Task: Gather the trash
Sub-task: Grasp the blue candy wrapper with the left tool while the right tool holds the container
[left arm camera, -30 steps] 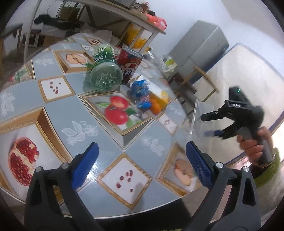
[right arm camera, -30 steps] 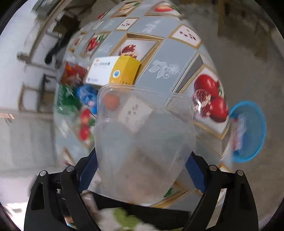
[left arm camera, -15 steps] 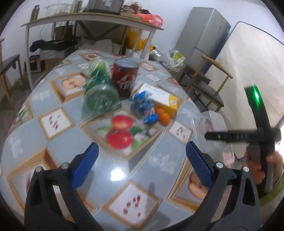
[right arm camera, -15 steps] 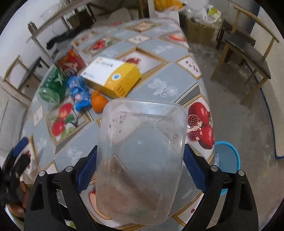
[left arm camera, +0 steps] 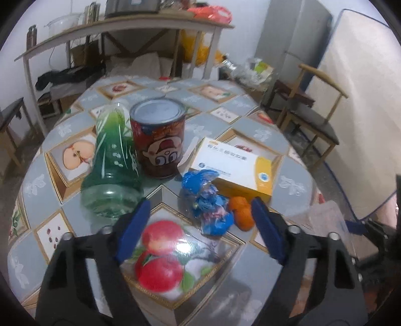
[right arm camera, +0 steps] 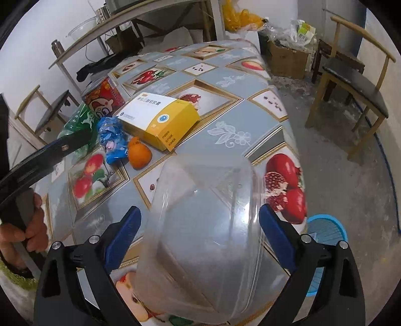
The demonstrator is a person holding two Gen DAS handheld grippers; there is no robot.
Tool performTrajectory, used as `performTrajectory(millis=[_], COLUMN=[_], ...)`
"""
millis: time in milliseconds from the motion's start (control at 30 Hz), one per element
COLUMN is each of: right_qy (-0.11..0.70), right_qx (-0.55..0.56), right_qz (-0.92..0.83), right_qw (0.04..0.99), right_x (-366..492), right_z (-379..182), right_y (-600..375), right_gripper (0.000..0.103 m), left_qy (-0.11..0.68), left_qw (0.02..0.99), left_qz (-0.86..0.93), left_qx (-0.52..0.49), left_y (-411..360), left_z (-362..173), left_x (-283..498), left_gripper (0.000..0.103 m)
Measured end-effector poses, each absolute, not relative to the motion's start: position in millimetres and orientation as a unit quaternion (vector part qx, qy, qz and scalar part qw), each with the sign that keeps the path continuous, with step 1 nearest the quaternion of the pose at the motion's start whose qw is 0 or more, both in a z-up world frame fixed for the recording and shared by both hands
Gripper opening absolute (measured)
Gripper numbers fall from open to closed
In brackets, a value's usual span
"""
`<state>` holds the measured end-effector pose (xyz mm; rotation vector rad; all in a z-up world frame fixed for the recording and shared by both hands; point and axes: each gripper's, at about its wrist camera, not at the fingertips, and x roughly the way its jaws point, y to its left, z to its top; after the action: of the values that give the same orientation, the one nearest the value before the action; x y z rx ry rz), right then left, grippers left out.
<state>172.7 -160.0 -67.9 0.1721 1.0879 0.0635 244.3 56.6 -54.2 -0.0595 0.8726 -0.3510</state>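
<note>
On the fruit-patterned table [left arm camera: 37, 180] lies a crumpled blue wrapper [left arm camera: 208, 200], just beyond and between the tips of my left gripper [left arm camera: 200, 208]. Its jaws are closing and its pads touch nothing. Around the wrapper are a lying green bottle [left arm camera: 110, 170], an upright red can [left arm camera: 160, 140], a white-and-yellow box [left arm camera: 238, 165] and an orange [left arm camera: 243, 213]. At the table's near edge, a clear plastic container [right arm camera: 200, 238] sits between the jaws of my right gripper [right arm camera: 199, 209]. These jaws are opening, and the left pad stands off the container wall.
A blue basket [right arm camera: 325, 233] stands on the floor below the table edge. A wooden chair [right arm camera: 351, 82] and a cardboard box of rubbish [right arm camera: 288, 60] are at the far right. A cluttered shelf table [left arm camera: 125, 22] stands behind. A hand [right arm camera: 22, 225] holds the left gripper's handle.
My left gripper has moved forward to the trash pile and its jaws have narrowed. The right gripper has rolled upright with the container, and its pads have eased off it.
</note>
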Motion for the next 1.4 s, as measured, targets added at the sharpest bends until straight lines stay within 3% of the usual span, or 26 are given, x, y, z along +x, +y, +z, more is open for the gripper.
performTrajectory(millis=[200, 367, 567, 667, 1200, 1300, 1333, 1400], right_qy=[0.513, 0.509, 0.496, 0.497, 0.528, 0.528, 0.527, 0.526], right_qx=[0.111, 0.117, 0.131, 0.141, 0.111, 0.125, 0.136, 0.146], right_qz=[0.049, 0.059, 0.057, 0.058, 0.064, 0.061, 0.057, 0.053], right_qw=[0.85, 0.851, 0.856, 0.854, 0.84, 0.838, 0.837, 0.836], right_x=[176.8, 169.0, 155.5, 150.7, 125.7, 125.3, 125.7, 126.1], right_z=[-70.6, -69.0, -64.7, -64.2, -66.4, -71.6, -73.2, -74.1], right_y=[-164.4, -168.8, -180.2, -185.9, -174.1, -173.6, -174.9, -175.0], right_gripper=[0.093, 0.093, 0.093, 0.093, 0.093, 0.094, 0.095, 0.095], left_qy=[0.448, 0.466, 0.47, 0.468, 0.497, 0.499, 0.5, 0.501], left_qw=[0.88, 0.873, 0.871, 0.87, 0.837, 0.839, 0.839, 0.84], left_qz=[-0.151, -0.136, -0.133, -0.14, -0.227, -0.217, -0.213, -0.205], left_qx=[-0.041, -0.04, -0.054, -0.06, -0.019, -0.021, -0.027, -0.043], left_y=[45.4, 36.2, 39.0, 41.9, 79.0, 79.0, 80.0, 81.4], left_z=[-67.7, -78.1, -81.9, -77.9, -47.2, -59.5, -62.2, -67.7], left_x=[262.5, 269.2, 266.0, 260.3, 157.3, 149.9, 149.3, 148.8], left_gripper=[0.056, 0.034, 0.02, 0.018, 0.02, 0.039, 0.05, 0.056])
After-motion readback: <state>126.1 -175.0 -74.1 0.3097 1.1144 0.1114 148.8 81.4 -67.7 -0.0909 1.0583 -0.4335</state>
